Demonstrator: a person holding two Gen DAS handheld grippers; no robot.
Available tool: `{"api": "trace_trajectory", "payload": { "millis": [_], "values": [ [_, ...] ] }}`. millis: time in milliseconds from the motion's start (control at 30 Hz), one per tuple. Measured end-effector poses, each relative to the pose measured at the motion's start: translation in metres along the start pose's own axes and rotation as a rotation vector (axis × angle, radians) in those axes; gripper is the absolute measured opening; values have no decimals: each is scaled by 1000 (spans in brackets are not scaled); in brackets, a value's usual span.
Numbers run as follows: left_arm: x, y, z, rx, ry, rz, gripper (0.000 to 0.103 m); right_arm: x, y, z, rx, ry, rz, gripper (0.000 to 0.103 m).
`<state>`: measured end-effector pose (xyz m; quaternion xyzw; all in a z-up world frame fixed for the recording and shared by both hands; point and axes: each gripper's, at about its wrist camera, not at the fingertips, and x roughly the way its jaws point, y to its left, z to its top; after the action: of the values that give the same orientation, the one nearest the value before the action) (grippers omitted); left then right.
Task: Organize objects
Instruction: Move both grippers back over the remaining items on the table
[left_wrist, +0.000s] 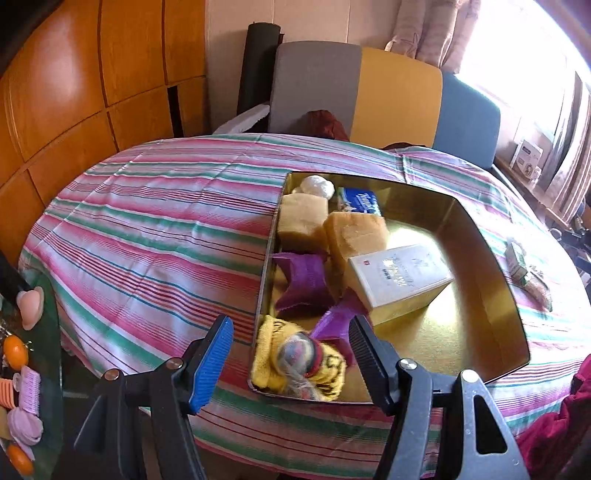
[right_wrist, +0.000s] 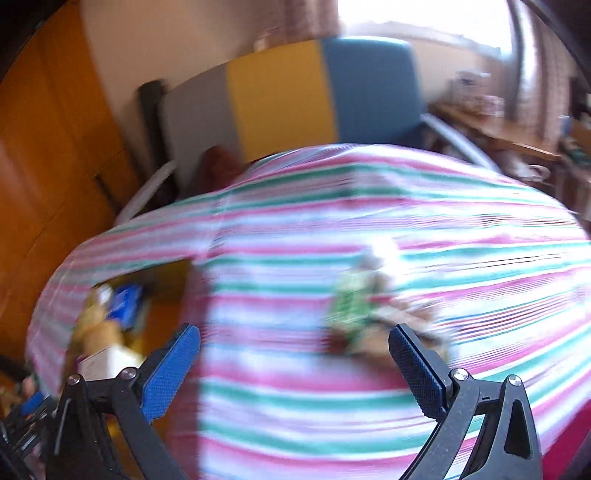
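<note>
A gold metal tin (left_wrist: 491, 266) lies open on the striped tablecloth. It holds two yellow sponges (left_wrist: 354, 232), a white box (left_wrist: 399, 277), purple paper cups (left_wrist: 301, 280), a blue packet (left_wrist: 360, 201), a white ball (left_wrist: 317, 184) and a yellow cloth with a bagged ball (left_wrist: 299, 354) at its near corner. My left gripper (left_wrist: 290, 363) is open and empty just above that near corner. My right gripper (right_wrist: 295, 369) is open and empty over the cloth. A small green packet (right_wrist: 351, 302) and brown bits lie blurred just beyond it; they also show in the left view (left_wrist: 517, 262).
The right wrist view is motion-blurred; the tin (right_wrist: 166, 280) shows at its left. A glass side table (left_wrist: 48, 332) at the left carries pink, purple and orange trinkets. Grey, yellow and blue chair backs (left_wrist: 399, 96) stand behind the table. A dark red cloth (left_wrist: 554, 424) lies at the near right.
</note>
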<state>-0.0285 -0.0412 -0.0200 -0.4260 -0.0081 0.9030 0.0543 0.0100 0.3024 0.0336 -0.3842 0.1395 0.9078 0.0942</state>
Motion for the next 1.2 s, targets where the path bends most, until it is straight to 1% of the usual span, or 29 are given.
{"api": "trace_trajectory", "payload": {
  "millis": [100,200,233,267,300,333,367,433,533,633,733,867,1000,1200],
  "values": [
    [-5,-12,5,27,-20,-23,65,-3,-49,13,61,-44,-101,103],
    [-13,-30,11,66,-44,-66,65,-2,-98,13,135,-86,-202,103],
    [-14,-36,13,78,-49,-73,65,-1,-112,10,175,-93,-231,103],
    [-15,-45,15,94,-52,-83,65,2,-129,6,246,-81,-257,103],
    [-14,-53,18,105,-53,-94,65,3,-144,4,327,-56,-257,103],
    [-14,-60,20,117,-52,-104,65,1,-156,3,398,-62,-230,103],
    [-13,-68,21,130,-51,-113,65,-1,-164,3,441,-70,-217,103],
    [-12,-89,23,170,-44,-140,65,0,-170,0,467,-57,-230,103],
    [-9,-118,23,235,-34,-178,65,3,-175,-3,508,-26,-180,103],
    [-9,-147,18,289,-19,-225,65,10,-176,-8,519,13,-170,103],
    [-7,-167,11,326,-4,-251,65,20,-176,-12,536,48,-134,103],
    [-5,-184,3,362,23,-278,65,30,-172,-15,527,95,-111,103],
    [-2,-197,-4,387,51,-293,65,33,-168,-15,504,113,-101,103],
    [-6,-212,1,404,38,-321,65,33,-166,-15,501,115,-101,103]
  ]
}}
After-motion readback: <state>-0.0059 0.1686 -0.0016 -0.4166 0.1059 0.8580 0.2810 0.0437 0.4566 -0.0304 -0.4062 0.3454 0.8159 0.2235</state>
